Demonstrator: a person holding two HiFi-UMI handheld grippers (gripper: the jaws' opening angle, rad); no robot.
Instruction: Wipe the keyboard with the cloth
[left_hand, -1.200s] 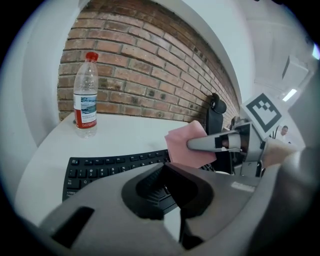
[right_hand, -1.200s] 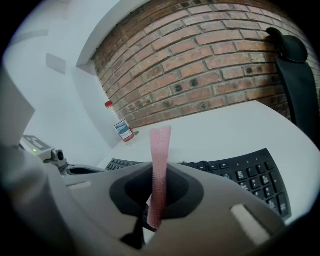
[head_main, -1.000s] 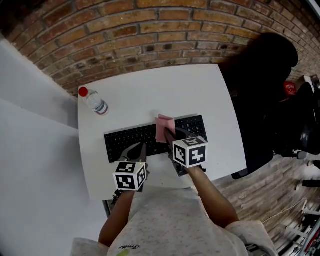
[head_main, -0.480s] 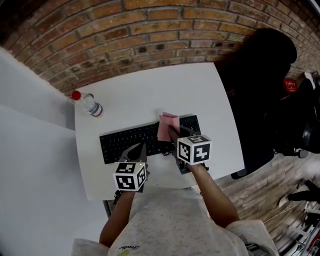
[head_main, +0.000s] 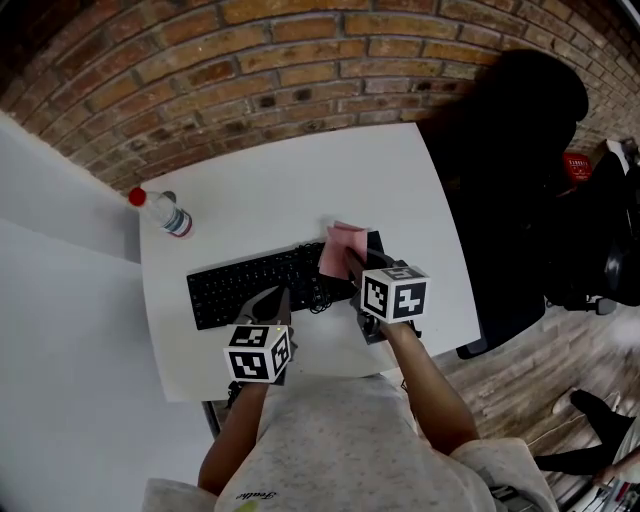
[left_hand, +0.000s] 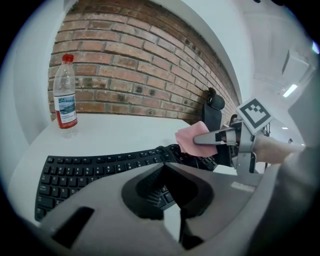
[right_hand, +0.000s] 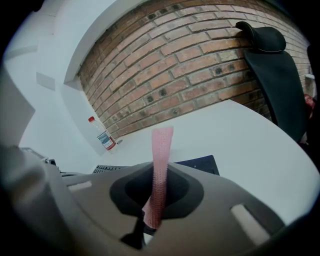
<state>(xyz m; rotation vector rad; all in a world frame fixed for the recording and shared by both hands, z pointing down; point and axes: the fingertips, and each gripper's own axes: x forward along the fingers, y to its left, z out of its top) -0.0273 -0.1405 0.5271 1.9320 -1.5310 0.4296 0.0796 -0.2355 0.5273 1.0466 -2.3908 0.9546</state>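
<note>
Over the keyboard's right end, my right tongs pinch the one pink cloth, which stands upright; I cannot tell whether it touches the keys. My left tongs are pressed together on nothing, over the front edge of the single black keyboard. One red-capped water bottle stands on the white tabletop, well apart.

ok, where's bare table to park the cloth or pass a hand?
Widest free patch: table between keyboard and brick wall, right of the bottle. A narrower strip lies right of the keyboard. Crowded: the front edge, with left gripper and right gripper holding the cloth.
</note>
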